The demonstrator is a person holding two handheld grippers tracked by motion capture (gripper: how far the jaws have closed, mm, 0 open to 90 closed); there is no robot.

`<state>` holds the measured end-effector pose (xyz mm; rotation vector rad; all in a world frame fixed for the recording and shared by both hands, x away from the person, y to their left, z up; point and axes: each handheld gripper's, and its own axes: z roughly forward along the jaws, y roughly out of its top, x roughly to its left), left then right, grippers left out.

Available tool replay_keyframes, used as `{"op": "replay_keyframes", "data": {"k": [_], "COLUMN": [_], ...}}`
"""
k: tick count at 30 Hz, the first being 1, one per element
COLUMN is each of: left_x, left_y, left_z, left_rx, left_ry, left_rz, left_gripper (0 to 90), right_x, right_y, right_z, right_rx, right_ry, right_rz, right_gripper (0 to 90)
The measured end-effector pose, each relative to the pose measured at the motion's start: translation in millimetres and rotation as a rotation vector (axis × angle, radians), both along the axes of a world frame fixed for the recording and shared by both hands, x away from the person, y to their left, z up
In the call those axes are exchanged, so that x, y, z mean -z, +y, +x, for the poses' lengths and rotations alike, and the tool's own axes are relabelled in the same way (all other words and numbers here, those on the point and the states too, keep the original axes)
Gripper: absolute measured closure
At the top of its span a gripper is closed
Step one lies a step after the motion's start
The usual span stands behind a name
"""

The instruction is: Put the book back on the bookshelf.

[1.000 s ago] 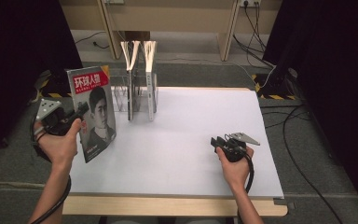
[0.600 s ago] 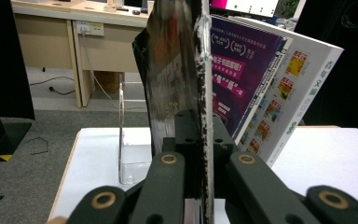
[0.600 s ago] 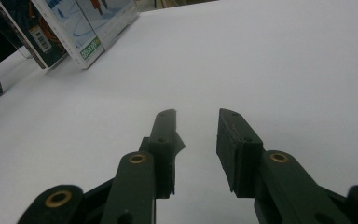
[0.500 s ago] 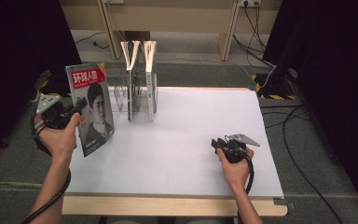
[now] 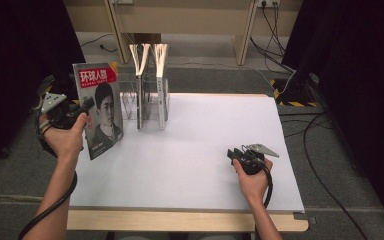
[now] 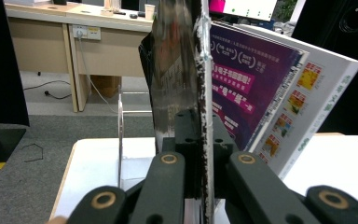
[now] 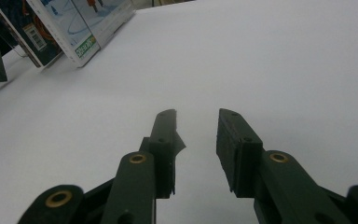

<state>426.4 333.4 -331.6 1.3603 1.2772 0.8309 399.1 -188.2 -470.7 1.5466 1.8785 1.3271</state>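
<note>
Against the frame from a second ago, the magazine (image 5: 100, 109) and the left gripper (image 5: 82, 107) that carries it sit a little further toward the left edge of the high view, so the gap to the clear rack (image 5: 147, 102) is wider; the right gripper (image 5: 232, 156) and the two magazines standing in the rack (image 5: 161, 95) have not shifted. The white worktop (image 5: 195, 145) takes up the middle of the high view, its left edge running just under the held magazine and its far edge behind the rack. The magazine is held upright at the left centre of the frame, long axis close to vertical and leaning slightly, red title band at the top, portrait cover facing the camera, lower corner over the worktop's left edge. In the left gripper view it appears edge-on (image 6: 200, 93), rising straight up the middle of the frame, with the fingers (image 6: 168, 163) clamped on it from both sides. Between the magazine and the rack is a narrow open strip; the centre and right of the worktop lie bare. The right gripper rests low at the lower right of the worktop, its fingers (image 7: 165, 135) parted with nothing between them.
</note>
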Motion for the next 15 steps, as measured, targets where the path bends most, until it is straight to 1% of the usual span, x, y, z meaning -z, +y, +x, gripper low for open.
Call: {"op": "replay_keyframes", "data": {"k": [1,7,9,15], "left_x": [-0.1,-2.2,-2.7,-3.5], "left_y": [0.5,5.7,7.2,8.3], "left_z": [1.7,16.4,21.1,33.0], "left_rx": [-0.003,-0.011,-0.012,-0.027], "left_ry": [0.0,-0.01,-0.022,-0.022], "left_rz": [-0.001,0.001,0.0,0.003], "left_gripper": [86.5,86.5,86.5,86.5], "right_x": [0.2,1.3,1.3,0.4], "right_y": [-0.9,-1.0,-0.6,-1.1], "right_z": [0.3,1.1,0.9,0.4], "right_rx": [0.0,-0.001,-0.003,0.001], "right_ry": [-0.003,-0.003,-0.002,-0.002], "right_rz": [-0.007,-0.003,-0.005,-0.003], "right_gripper": [68.2,68.2,68.2,68.3]}}
